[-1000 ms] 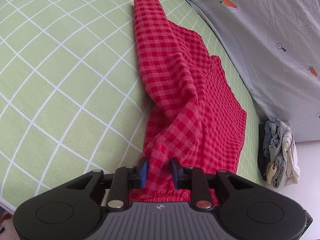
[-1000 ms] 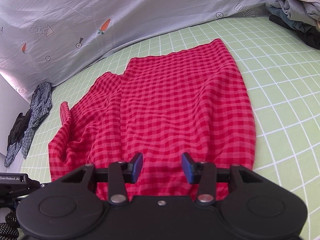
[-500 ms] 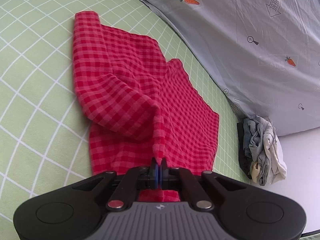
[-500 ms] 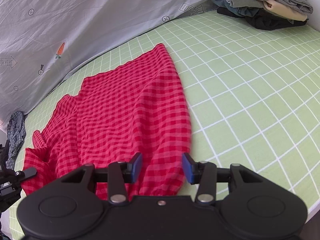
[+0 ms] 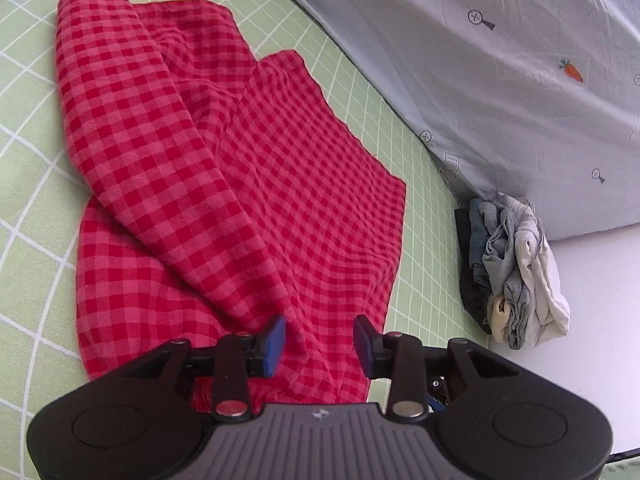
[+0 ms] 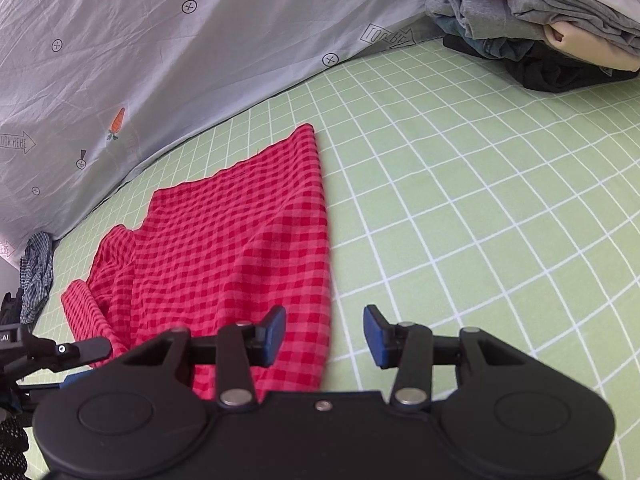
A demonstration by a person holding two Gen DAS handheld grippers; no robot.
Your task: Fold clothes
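Left gripper [image 5: 320, 340]: jaws half a second ago pinched tight on near hem of red gingham cotton garment [image 5: 224, 184]; now spread wide, cloth released, lying slack between blue pads.

Garment: ridge earlier pulled up toward left gripper now dropped; long leg laid diagonally across other half, folded over it on green grid-patterned bedsheet [image 5: 24, 184].

Right gripper [image 6: 324, 334]: a second ago centred over garment; now shifted to its right edge, right pad over bare sheet. Stack of folded grey, white, black clothes [image 6: 552, 28] nearer in right wrist view.
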